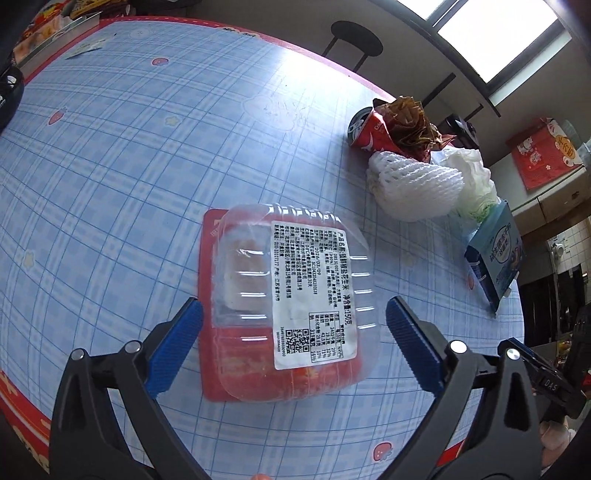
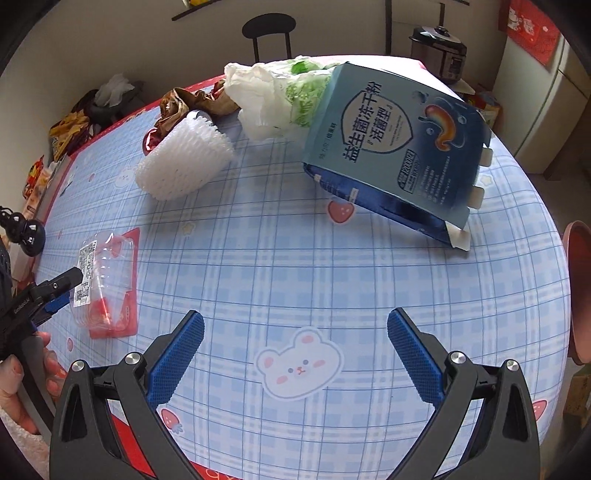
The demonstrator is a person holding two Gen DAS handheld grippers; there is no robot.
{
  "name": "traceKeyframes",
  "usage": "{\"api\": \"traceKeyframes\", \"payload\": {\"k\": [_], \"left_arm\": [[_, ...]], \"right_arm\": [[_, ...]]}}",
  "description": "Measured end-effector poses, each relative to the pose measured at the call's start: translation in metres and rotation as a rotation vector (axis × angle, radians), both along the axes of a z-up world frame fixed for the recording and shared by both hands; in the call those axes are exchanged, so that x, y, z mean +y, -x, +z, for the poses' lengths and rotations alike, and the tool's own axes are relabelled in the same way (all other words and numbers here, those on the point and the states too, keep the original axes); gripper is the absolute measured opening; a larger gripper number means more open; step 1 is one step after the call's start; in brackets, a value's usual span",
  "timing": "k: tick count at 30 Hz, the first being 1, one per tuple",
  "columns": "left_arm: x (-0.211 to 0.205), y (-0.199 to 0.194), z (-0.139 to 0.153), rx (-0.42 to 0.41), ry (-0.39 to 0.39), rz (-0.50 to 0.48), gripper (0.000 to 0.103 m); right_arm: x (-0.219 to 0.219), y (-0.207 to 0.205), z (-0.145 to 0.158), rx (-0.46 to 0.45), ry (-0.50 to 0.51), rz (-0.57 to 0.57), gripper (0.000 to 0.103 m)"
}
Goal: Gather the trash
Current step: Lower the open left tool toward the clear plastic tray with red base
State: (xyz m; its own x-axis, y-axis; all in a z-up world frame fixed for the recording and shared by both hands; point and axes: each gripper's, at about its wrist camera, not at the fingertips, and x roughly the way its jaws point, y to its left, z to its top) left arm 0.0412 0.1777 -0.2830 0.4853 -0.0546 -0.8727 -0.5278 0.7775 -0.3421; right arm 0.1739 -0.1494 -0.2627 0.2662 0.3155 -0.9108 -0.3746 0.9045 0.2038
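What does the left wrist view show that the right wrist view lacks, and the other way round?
Left wrist only: the window and the crushed red can in full.
Right wrist only: the pressure cooker, the bear print and the open right gripper.
Both: the clear food tray, foam net, blue box, black stool and open left gripper.

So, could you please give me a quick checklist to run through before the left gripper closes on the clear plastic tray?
1. Left gripper open wide: ok.
2. Clear plastic tray between its blue pads: ok; the tray lies in the gap, with neither pad visibly touching it.
3. Red card under the tray comes up with it: cannot tell.
4. Tray is empty: cannot tell; there is reddish residue inside.
5. Right gripper open and free: ok; only tablecloth lies between its pads.
6. Other trash is out of the way: ok; the foam net, crushed can and blue box lie apart from the tray.
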Motion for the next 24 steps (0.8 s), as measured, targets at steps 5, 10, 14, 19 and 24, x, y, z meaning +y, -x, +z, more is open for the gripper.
{"api": "traceKeyframes", "payload": {"k": [5,10,14,19,24], "left_arm": [[-0.013,-0.006,0.001,0.059,-0.107,0.025,0.097],[-0.040,-0.020,0.003,0.076,-0.229,0.007,0.097],[-0.049,-0.027,0.003,0.111,-0.293,0.049,0.097],[-0.057,-0.031,0.002,0.121,-0.313,0.037,0.098],[-0.062,-0.033,-0.001,0.115,-0.361,0.026,0.099]], "right_arm": [[-0.021,-0.003,-0.009,0.020,-0.020,-0.035,0.097],[-0.032,-0.003,-0.014,0.032,-0.052,-0.041,0.097],[-0.040,-0.003,-0.014,0.029,-0.064,-0.040,0.097],[-0.055,-0.006,-0.014,0.030,-0.076,-0.065,0.097],[-0.066,-0.007,-0.020,0.042,-0.080,-0.085,0.097]]}}
